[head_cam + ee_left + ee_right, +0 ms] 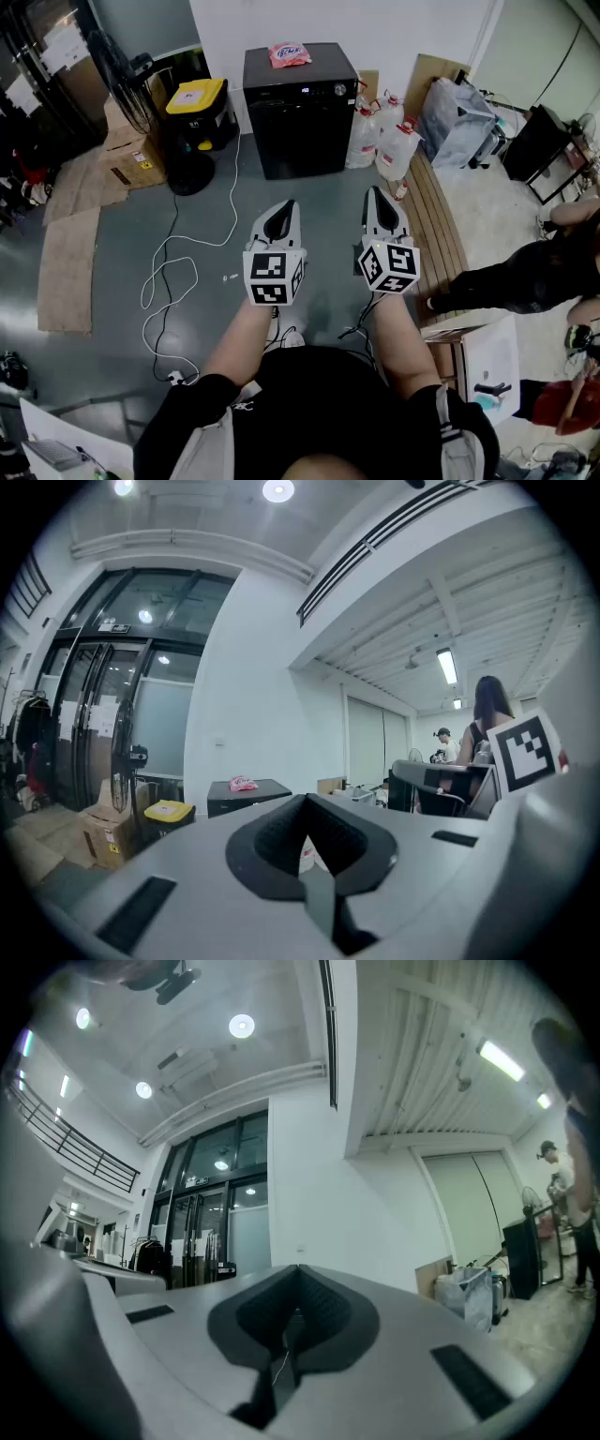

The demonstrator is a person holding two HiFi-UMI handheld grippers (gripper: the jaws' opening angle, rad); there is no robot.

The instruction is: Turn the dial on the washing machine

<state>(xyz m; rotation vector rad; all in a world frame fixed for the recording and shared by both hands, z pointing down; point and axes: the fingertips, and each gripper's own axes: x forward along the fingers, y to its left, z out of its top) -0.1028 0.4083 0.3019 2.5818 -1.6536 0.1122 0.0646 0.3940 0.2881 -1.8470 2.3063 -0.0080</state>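
Observation:
The black washing machine (pixel 298 112) stands against the far wall, well ahead of both grippers. Its small round dial (pixel 339 90) sits at the right end of the control strip. A pink packet (pixel 290 53) lies on its lid. My left gripper (pixel 284 210) and right gripper (pixel 376 197) are held side by side over the grey floor, pointing at the machine, both shut with nothing between the jaws. The left gripper view shows the machine (pixel 246 795) small and far off beyond its shut gripper (pixel 305 829). In the right gripper view the shut gripper (pixel 294 1309) points at a white wall, with no machine in sight.
A yellow-lidded bin (pixel 196 97) and cardboard boxes (pixel 131 150) stand left of the machine. Water jugs (pixel 394 141) stand at its right. A white cable (pixel 169 272) loops over the floor. A wooden bench (pixel 436 225) runs along the right, with a person (pixel 525 272) beyond it.

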